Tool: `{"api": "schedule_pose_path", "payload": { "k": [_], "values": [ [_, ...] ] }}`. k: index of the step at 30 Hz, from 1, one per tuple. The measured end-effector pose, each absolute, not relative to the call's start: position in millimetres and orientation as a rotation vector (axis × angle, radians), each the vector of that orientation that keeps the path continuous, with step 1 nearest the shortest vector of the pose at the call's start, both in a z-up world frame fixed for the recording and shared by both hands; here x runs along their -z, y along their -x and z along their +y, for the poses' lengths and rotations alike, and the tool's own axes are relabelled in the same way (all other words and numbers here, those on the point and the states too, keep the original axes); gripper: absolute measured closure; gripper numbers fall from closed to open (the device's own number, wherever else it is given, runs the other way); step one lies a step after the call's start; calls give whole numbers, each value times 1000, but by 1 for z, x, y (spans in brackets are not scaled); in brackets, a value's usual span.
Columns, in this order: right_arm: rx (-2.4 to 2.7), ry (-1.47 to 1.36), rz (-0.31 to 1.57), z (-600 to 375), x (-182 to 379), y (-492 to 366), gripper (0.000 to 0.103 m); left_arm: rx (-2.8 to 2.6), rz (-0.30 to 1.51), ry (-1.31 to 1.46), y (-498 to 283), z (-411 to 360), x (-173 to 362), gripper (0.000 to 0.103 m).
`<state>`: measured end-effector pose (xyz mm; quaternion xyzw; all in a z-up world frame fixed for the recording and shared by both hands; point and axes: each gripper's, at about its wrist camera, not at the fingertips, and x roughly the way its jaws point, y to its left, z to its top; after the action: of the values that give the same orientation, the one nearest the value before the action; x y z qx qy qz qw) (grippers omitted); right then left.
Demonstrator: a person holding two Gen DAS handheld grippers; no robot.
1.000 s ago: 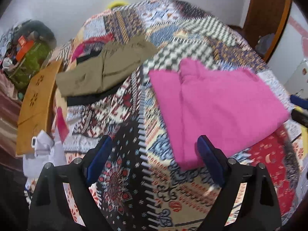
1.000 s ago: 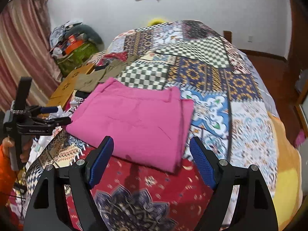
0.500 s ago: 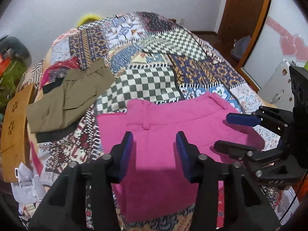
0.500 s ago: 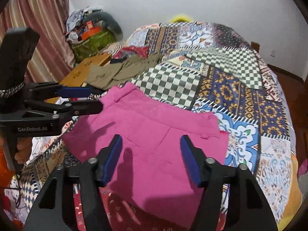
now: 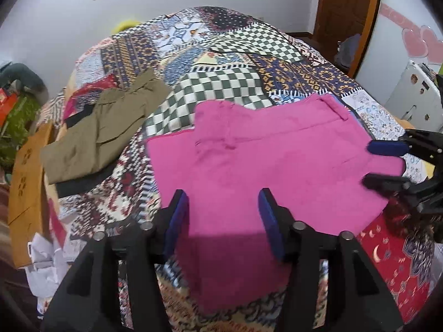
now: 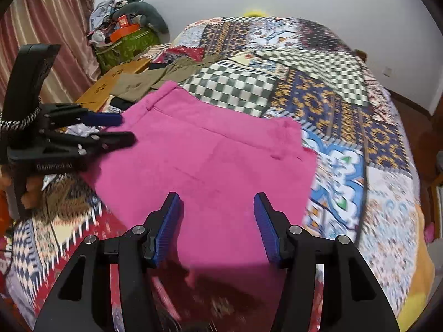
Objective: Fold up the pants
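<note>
The pink pants lie folded on the patchwork bedspread, near edge hidden behind both grippers. The left gripper and right gripper hang above them, fingers apart, holding nothing. Olive trousers at ten o'clock are partly blurred.

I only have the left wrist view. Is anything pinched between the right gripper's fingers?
Observer: No. The right gripper is open, with its fingers spread above the near edge of the pink pants and nothing gripped.
Operator: What's behind the left gripper, off my frame?
Observer: A striped curtain hangs behind it, beside the bed.
</note>
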<state>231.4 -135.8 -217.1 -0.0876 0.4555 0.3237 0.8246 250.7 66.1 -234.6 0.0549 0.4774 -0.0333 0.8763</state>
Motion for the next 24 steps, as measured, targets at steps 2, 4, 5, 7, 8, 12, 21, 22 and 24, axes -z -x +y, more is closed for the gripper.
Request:
{"api": "schedule_pose_path", "payload": {
  "k": [2,4,5,7,8,12,21,22,24],
  "values": [
    [-669,166,974,-146,216,-228,52,53,992,-112,-242,71,235,47],
    [-653,145,985,-155,215,-227,52,38,994,-103,-234,76,235,45],
    [-648,133,988,-159,216,-225,52,31,996,-96,-230,78,236,45],
    [-639,102,997,-167,216,-223,52,17,1000,-90,-224,83,236,44],
    [-636,85,1004,-171,216,-222,52,3,1007,-96,-221,85,236,44],
    [-615,52,1020,-178,216,-217,52,-32,1020,-103,-212,94,236,44],
    [-582,49,1033,-189,204,-205,50,-116,1047,-94,-203,121,228,44],
    [-580,46,1026,-191,201,-206,50,-115,1041,-86,-204,122,225,44],
    [-573,37,1001,-193,194,-209,49,-103,1021,-64,-209,123,216,44]
  ]
}}
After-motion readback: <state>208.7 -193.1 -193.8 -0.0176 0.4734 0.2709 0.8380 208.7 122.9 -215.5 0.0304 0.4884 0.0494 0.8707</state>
